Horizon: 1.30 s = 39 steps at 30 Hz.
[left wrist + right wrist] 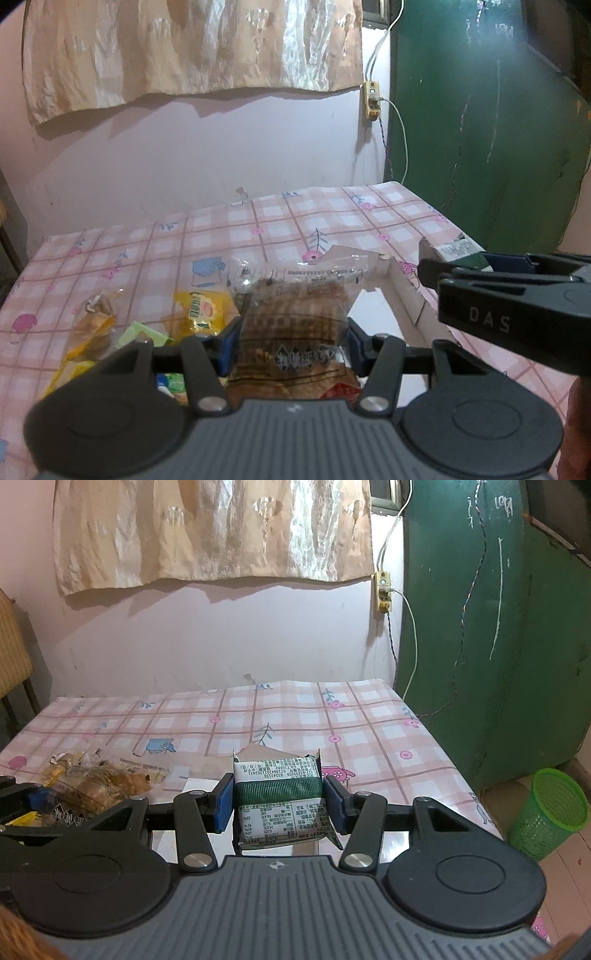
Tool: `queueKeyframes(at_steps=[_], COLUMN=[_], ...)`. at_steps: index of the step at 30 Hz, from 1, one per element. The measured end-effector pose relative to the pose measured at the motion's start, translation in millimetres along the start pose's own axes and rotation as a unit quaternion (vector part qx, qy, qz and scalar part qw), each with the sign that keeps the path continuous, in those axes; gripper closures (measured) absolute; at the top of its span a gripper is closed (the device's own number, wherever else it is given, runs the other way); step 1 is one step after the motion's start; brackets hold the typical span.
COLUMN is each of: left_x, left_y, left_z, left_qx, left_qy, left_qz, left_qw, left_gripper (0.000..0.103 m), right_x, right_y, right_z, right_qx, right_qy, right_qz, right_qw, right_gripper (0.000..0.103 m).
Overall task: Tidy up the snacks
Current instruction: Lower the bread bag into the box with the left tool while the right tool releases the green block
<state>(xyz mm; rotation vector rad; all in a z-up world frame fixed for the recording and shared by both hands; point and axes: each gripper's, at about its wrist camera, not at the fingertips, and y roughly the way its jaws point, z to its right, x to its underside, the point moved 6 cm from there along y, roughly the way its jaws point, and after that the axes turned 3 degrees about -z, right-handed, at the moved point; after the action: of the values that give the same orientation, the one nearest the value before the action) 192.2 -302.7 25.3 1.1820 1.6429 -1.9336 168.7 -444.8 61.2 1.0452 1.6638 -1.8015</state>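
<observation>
My left gripper (291, 343) is shut on a clear-wrapped brown waffle snack (295, 321) and holds it above the table. My right gripper (279, 803) is shut on a green and white snack packet (279, 797), held above an open cardboard box (199, 771). In the left wrist view the right gripper (491, 291) reaches in from the right with the packet's end (458, 251) showing, over the box's wall (410, 299). Loose snacks lie at the table's left: a yellow packet (201, 314), a light green one (142, 332) and an orange-brown one (92, 321).
The table has a pink checked cloth (295, 716) and stands against a pink wall. A green door (480, 627) is at the right, with a green mesh bin (546, 812) on the floor beside the table. A cable hangs from a wall socket (383, 592).
</observation>
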Motion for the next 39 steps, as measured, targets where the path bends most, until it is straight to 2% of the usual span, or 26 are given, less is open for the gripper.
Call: queueKeyframes(at_steps=[19, 23, 24, 26, 33, 36, 39], left_x=[-1, 1, 1, 1, 0, 4, 9], left_y=[51, 57, 55, 51, 22, 3, -20], left_z=[8, 8, 8, 6, -16, -26, -33], left_qx=[0.022, 0.049, 0.055, 0.049, 0.019, 0.004, -0.014], left_qy=[-0.007, -0.018, -0.019, -0.018, -0.04, -0.048, -0.041], left_qz=[-0.016, -0.017, -0.015, -0.009, -0.008, -0.008, 0.005], left_qw=[0.9996, 0.9985, 0.9982, 0.9986, 0.999, 0.9988, 0.999], left_gripper=[0.048, 0.04, 0.031, 0.027, 0.026, 0.023, 0.019], right_x=[-4, -8, -9, -11, -15, -11, -1], right_y=[58, 65, 65, 60, 21, -2, -22], right_z=[-4, -3, -3, -2, 3, 4, 3], right_qx=[0.007, 0.005, 0.005, 0.004, 0.01, 0.016, 0.015], right_qy=[-0.014, -0.003, -0.002, -0.002, 0.008, 0.009, 0.013], right_qz=[-0.032, -0.029, -0.027, -0.017, 0.008, 0.016, 0.017], right_qw=[0.999, 1.0, 1.0, 1.0, 1.0, 1.0, 1.0], right_gripper=[0.04, 0.036, 0.035, 0.027, 0.027, 0.02, 0.019])
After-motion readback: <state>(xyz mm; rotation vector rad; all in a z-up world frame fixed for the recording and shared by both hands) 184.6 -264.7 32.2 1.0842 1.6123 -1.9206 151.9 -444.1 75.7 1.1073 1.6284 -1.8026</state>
